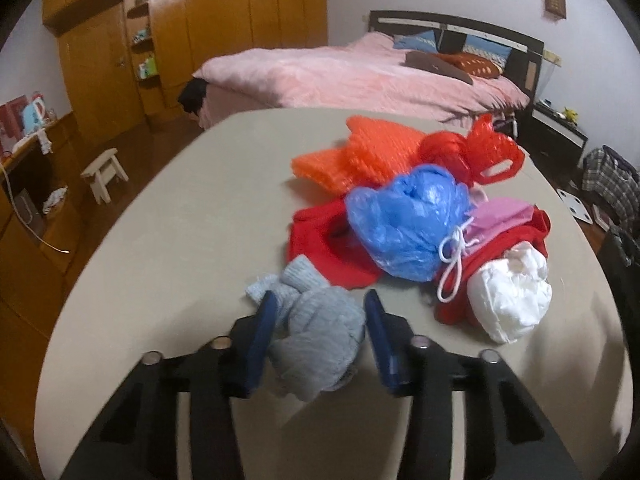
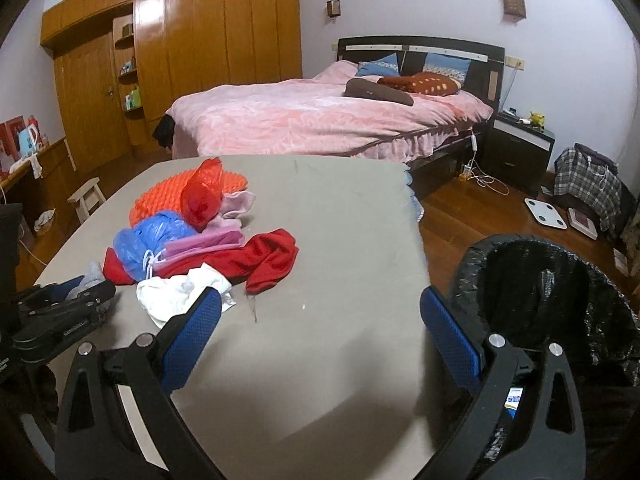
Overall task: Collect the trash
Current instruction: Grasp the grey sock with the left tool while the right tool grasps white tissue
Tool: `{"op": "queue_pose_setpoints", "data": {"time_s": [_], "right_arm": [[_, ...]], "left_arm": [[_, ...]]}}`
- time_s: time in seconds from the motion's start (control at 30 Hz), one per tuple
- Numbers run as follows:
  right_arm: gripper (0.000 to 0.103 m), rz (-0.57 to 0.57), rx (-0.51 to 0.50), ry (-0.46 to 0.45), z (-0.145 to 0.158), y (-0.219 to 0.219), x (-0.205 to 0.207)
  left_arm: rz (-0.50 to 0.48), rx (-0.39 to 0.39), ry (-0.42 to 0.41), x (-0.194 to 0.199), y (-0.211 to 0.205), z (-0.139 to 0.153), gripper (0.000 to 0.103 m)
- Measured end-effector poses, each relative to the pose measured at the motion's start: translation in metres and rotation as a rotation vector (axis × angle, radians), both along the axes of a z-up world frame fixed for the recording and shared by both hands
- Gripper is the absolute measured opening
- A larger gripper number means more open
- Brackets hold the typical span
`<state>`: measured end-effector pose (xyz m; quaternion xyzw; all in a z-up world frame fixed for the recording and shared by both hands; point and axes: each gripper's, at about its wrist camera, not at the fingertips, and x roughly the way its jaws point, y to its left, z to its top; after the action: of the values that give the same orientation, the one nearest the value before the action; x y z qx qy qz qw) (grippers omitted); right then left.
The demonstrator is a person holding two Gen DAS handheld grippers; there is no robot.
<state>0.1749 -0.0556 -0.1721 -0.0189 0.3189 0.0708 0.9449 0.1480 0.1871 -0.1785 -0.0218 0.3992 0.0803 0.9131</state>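
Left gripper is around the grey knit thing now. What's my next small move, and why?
Probably finish closing the left gripper, then lift: the grey knit piece sits between its fingers, and the black-lined bin stands open beside the table.

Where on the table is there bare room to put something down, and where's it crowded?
Bare: the wide strip of table between the red cloth and the edge by the black-lined bin, plus the near part under the right tongs. Also the side left of the pile in the left view. Crowded: around the blue bag, white bag and grey knit.
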Motion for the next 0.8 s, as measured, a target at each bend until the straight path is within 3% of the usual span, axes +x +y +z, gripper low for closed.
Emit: {"op": "queue_pose_setpoints", "data": {"time_s": [0.17,0.4,0.8], "right_arm": [[0.097,0.024,0.009,0.012,-0.002,0.01,0.002],[0.097,0.082,0.025,0.023,-0.003,0.035,0.007],[0.097,0.153,0.014,0.111,-0.023,0.089,0.03]], "left_arm": [[0.012,-0.014,-0.013,-0.003,0.003,0.002,0.035],[0.047,-0.044,-0.069,-0.013,0.019,0.015,0.034],[0.064,0.034,-0.132,-0.021,0.034,0.03,0.034]]}}
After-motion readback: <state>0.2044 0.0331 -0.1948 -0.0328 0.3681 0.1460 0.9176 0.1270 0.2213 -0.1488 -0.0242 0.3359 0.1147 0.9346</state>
